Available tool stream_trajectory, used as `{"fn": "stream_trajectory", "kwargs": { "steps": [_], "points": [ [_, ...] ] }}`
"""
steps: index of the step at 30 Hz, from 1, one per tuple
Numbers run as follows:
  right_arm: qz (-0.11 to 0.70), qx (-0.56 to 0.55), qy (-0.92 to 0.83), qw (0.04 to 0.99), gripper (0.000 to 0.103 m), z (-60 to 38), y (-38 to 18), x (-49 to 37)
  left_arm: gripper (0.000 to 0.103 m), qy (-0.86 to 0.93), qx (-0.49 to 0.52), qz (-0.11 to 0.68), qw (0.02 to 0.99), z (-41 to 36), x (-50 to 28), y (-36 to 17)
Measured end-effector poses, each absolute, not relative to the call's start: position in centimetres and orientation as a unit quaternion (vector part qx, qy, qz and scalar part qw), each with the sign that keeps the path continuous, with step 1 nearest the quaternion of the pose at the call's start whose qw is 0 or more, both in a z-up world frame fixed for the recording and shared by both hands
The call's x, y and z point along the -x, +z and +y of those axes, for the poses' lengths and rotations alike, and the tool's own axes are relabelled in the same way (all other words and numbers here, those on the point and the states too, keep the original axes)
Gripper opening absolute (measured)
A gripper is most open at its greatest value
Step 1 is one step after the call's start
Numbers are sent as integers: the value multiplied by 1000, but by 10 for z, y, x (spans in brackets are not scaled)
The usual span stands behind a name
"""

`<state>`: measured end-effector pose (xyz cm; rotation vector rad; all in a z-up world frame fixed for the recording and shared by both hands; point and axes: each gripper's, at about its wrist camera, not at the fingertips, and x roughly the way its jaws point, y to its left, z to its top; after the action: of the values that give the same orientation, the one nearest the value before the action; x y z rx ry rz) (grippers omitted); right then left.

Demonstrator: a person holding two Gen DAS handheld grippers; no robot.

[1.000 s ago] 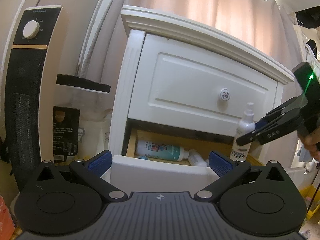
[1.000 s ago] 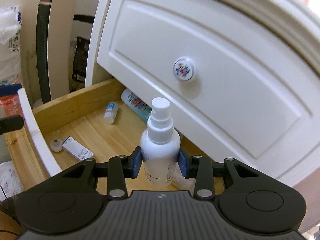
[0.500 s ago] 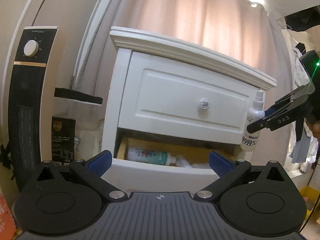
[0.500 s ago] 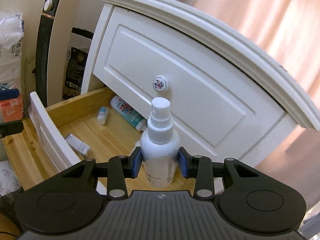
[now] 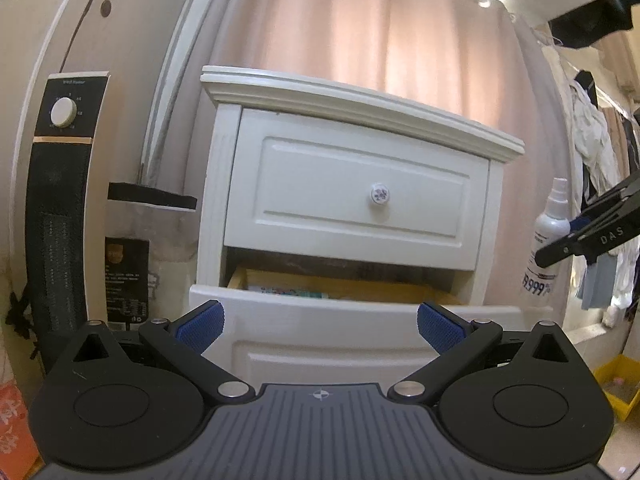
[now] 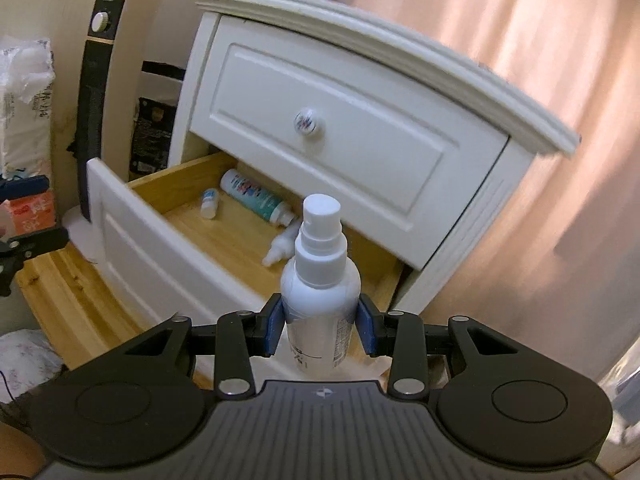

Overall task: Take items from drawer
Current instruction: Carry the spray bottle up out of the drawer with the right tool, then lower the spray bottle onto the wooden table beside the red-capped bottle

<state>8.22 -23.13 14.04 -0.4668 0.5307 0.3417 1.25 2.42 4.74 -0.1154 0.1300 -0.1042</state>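
1. Spray bottle [image 6: 320, 292] is upright in my right gripper [image 6: 320, 330], pads squeezing its body below the shoulder, above and off the right end of the open drawer [image 6: 160, 240].
2. It looks light, hard plastic, smooth; I'd grip the waist, never the pump cap.
3. Inside the drawer lie a teal-labelled bottle [image 6: 256, 196] and two small white bottles.
4. Left gripper [image 5: 320, 322] faces the drawer front, fingers spread wide, empty.
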Motion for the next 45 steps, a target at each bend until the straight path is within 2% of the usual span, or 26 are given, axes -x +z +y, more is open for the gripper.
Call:
{"fn": "stream_trajectory", "kwargs": {
  "steps": [18,32,39,45],
  "points": [
    [282,107,137,944,38,-269,-4,-55,103,-24,54,84,995,29,16,8],
    [305,-1,71,950,38,-273,-133,-38,103,-33,45,113,992,14,1,-10],
    [313,-8,56,948,38,-270,-162,-40,103,-30,16,68,997,0,14,-12],
    [329,-10,52,943,38,-270,-182,-50,103,-36,4,65,997,-6,15,-12]
  ]
}}
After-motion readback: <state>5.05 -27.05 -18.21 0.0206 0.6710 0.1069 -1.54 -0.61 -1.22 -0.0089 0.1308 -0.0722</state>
